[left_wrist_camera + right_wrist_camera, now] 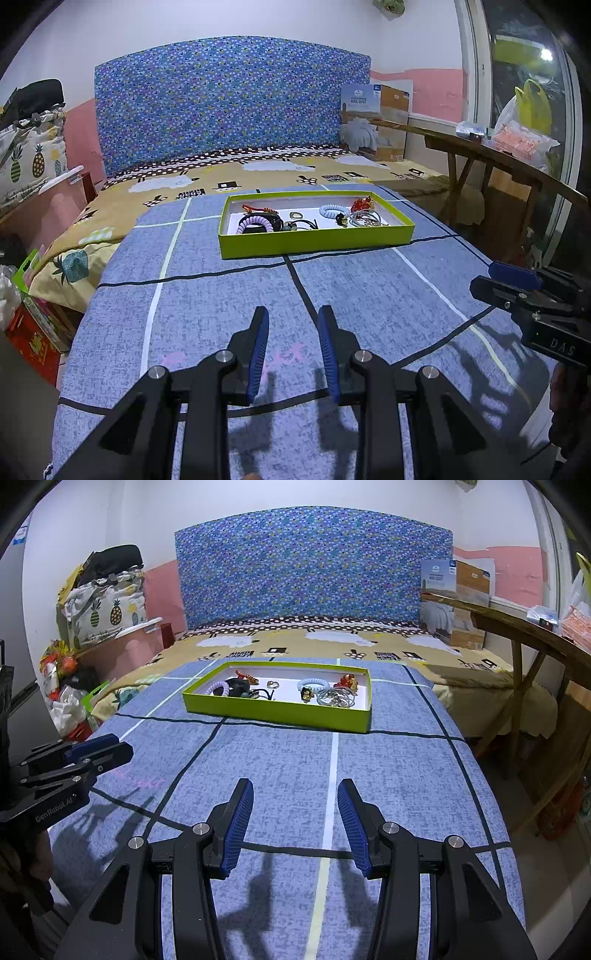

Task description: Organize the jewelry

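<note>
A shallow lime-green tray [314, 242] [280, 713] lies on the blue checked cloth, well ahead of both grippers. It holds several pieces: a lilac coil band [255, 222] [218, 686] and a black pouch at the left, a ring [295, 214] [272, 684] in the middle, a pale blue coil band [332, 210] [313, 682], a red ornament [362, 204] [346, 681] and a pile of thin bangles [364, 218] [338, 698] at the right. My left gripper [293, 314] [110, 747] is open and empty. My right gripper [295, 788] [495, 277] is open and empty.
The blue cloth [229, 306] covers the foot of a bed with a blue patterned headboard [229, 103]. A wooden bench [532, 635] stands to the right, with a cardboard box [380, 122] behind it. Bags and boxes [70, 701] are piled on the floor at the left.
</note>
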A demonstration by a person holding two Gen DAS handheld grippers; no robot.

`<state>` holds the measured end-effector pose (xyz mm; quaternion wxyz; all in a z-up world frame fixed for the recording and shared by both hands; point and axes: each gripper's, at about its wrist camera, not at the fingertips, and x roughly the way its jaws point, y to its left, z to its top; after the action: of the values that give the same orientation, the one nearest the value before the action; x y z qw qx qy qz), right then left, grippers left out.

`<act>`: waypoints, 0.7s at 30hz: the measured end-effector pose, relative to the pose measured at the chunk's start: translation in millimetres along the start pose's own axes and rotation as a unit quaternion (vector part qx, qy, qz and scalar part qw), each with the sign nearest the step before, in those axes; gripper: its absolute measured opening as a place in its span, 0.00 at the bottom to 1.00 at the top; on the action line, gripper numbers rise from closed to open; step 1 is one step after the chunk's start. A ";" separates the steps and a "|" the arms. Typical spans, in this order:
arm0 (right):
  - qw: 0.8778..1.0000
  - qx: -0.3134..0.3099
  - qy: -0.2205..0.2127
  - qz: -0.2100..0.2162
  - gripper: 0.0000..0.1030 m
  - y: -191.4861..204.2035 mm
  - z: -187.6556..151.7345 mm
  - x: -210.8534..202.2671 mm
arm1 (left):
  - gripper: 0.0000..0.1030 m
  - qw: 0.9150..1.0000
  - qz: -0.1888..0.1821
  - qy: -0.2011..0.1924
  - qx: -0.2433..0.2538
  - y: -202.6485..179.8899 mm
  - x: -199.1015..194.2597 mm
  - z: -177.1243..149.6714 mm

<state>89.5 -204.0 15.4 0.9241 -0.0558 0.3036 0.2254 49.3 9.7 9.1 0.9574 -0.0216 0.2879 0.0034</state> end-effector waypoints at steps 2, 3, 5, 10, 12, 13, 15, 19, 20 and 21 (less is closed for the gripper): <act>1.000 0.000 0.001 0.000 0.47 0.1 -0.3 0.2 | 0.28 1.000 0.001 0.000 0.001 0.0 0.5 -1.0; 1.000 0.000 0.001 0.000 0.47 0.4 -1.0 0.2 | 0.28 1.000 0.000 0.000 0.001 0.2 0.5 -1.1; 1.000 0.000 0.002 0.000 0.47 0.9 -1.4 0.2 | 0.28 1.000 0.000 0.000 0.001 0.1 0.6 -1.8; 1.000 0.000 0.002 0.000 0.47 1.2 -1.2 0.3 | 0.28 1.000 0.000 0.001 0.001 0.4 0.5 -2.0; 1.000 0.001 0.002 0.001 0.47 1.2 -1.1 0.3 | 0.28 1.000 0.000 0.000 0.001 0.5 0.3 -2.1; 1.000 0.000 0.002 0.001 0.47 1.3 -1.2 0.3 | 0.28 1.000 0.001 0.000 0.001 -0.3 0.5 -1.4; 1.000 0.000 0.002 0.001 0.47 1.3 -1.1 0.3 | 0.28 1.000 0.001 0.001 0.001 0.5 0.5 -2.0; 1.000 0.000 0.002 0.001 0.47 1.9 -1.5 0.2 | 0.28 1.000 0.001 0.001 0.001 -0.4 0.4 -1.3; 1.000 0.000 0.002 0.001 0.47 2.0 -1.5 0.1 | 0.28 1.000 0.001 0.001 0.001 0.2 0.7 -2.2; 1.000 0.000 0.002 0.001 0.47 2.0 -1.7 -0.3 | 0.28 1.000 0.001 0.001 0.001 0.3 0.7 -2.3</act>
<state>87.5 -202.8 14.3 0.9232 -0.0560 0.3057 0.2261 48.7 9.9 6.9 0.9571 -0.0203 0.2891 0.0039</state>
